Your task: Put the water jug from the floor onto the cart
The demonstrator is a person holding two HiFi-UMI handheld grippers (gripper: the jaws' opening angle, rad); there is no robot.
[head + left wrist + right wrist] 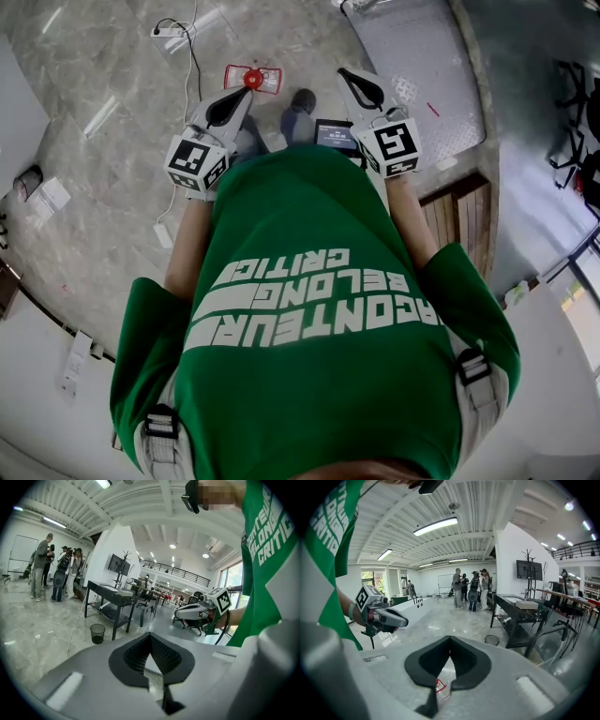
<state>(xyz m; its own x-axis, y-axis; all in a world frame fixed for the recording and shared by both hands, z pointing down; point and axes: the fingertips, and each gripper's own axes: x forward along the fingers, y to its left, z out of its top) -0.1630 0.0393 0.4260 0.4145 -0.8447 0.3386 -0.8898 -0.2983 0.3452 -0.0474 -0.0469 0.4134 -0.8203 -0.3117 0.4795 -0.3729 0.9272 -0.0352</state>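
Note:
The water jug [253, 78], clear with a red cap and a red label, lies on the marble floor just ahead of my feet. Through the jaws in the right gripper view, a bit of the jug's [440, 686] label shows low down. The cart [412, 52] is a flat grey platform at the upper right. My left gripper [246, 94] is held out at chest height just short of the jug, jaws shut and empty. My right gripper [343, 72] is level with it between jug and cart, also shut and empty. Each gripper shows in the other's view: right gripper [180, 612], left gripper [405, 620].
A power strip with a white cable [173, 30] lies on the floor at the far left. A small screen device [335, 134] is near my shoe [298, 112]. Wooden slats [459, 211] lie right of me. A black table [115, 597], a bin [97, 633] and several people [51, 566] stand further off.

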